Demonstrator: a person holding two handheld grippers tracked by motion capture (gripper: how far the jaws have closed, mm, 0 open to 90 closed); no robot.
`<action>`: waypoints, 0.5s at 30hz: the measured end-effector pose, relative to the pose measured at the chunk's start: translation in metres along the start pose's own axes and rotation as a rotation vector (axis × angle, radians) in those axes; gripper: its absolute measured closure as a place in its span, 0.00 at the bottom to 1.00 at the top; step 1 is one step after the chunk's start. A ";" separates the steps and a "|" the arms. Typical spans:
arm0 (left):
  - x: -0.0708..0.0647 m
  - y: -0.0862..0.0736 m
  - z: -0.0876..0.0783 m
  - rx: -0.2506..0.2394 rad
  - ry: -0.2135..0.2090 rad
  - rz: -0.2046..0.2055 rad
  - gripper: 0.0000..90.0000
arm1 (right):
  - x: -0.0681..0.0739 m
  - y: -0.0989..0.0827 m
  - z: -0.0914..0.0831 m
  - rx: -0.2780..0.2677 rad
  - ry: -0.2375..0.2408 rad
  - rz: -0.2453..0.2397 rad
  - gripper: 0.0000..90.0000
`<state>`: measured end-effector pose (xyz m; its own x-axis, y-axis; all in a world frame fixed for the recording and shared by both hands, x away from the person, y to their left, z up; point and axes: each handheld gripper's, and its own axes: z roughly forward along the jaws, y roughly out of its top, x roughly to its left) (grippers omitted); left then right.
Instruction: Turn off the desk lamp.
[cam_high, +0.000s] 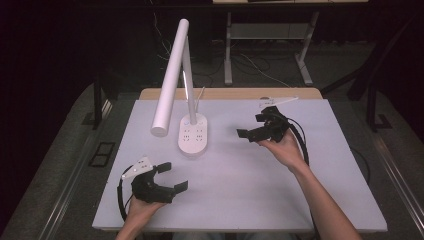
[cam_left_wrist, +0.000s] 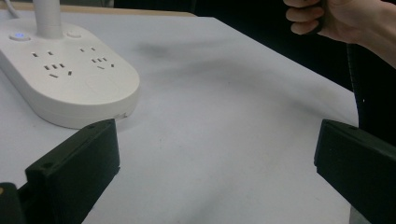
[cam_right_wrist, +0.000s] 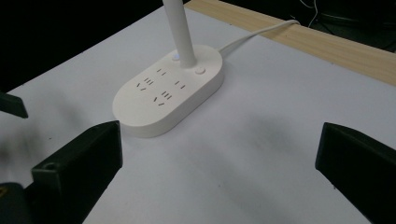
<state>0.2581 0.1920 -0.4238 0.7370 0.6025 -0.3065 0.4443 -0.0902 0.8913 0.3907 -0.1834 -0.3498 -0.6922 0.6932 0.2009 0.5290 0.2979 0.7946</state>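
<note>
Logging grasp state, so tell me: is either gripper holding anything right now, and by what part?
Nothing is held. The left gripper and the right gripper both stand open over the table, apart from the lamp.

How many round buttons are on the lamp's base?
2, both on the lamp base: a lit one left of the stem, a plain one right of it.

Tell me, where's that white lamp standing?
The lamp stands mid-table toward the far edge in the high view, between the left tool and right tool.
</note>
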 end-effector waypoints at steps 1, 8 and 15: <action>0.000 0.000 0.000 0.000 0.000 0.000 0.00 | 0.000 -0.003 -0.003 -0.001 0.002 0.000 0.01; -0.001 0.000 0.000 -0.001 -0.001 0.000 0.00 | 0.005 -0.021 -0.027 -0.011 0.002 0.001 0.01; -0.001 0.000 0.000 -0.005 0.002 -0.005 0.00 | 0.006 -0.044 -0.051 -0.021 -0.007 0.013 0.01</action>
<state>0.2575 0.1919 -0.4235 0.7339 0.6042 -0.3104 0.4455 -0.0831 0.8914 0.3376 -0.2260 -0.3543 -0.6816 0.7017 0.2074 0.5274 0.2747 0.8040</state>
